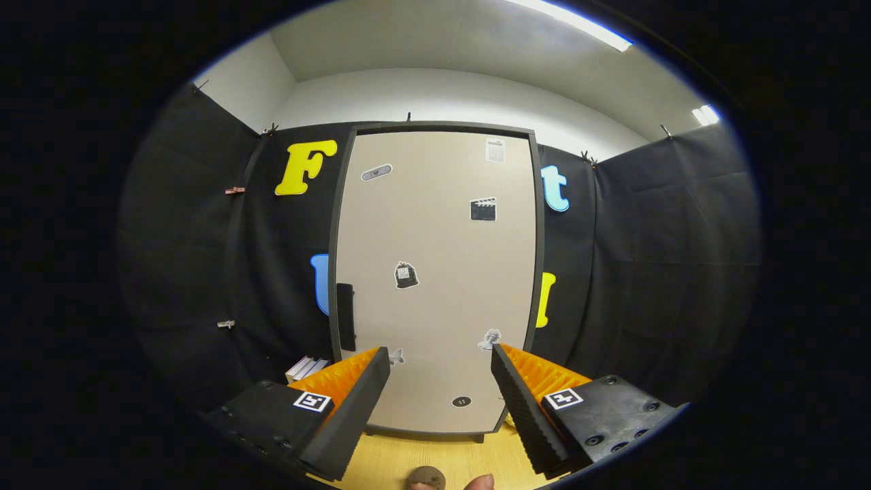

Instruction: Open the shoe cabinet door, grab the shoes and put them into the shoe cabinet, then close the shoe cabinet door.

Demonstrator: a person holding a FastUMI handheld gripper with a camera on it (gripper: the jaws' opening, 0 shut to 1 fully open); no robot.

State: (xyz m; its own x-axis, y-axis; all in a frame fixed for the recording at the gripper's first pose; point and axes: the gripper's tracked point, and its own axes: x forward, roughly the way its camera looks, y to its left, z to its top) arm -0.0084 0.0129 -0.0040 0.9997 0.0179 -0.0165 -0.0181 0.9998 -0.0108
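Gripper (441, 361) jaws spread wide, holding nothing. Ahead: shoe cabinet (435, 272), flat matte beige door shut, dark frame, slim black handle (346, 316), scattered stickers.

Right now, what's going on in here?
A person is holding an open gripper up to a shoe cabinet. Its door is shut, with the handle beyond the left finger. The fingers hold nothing, so opening the door has not yet begun.
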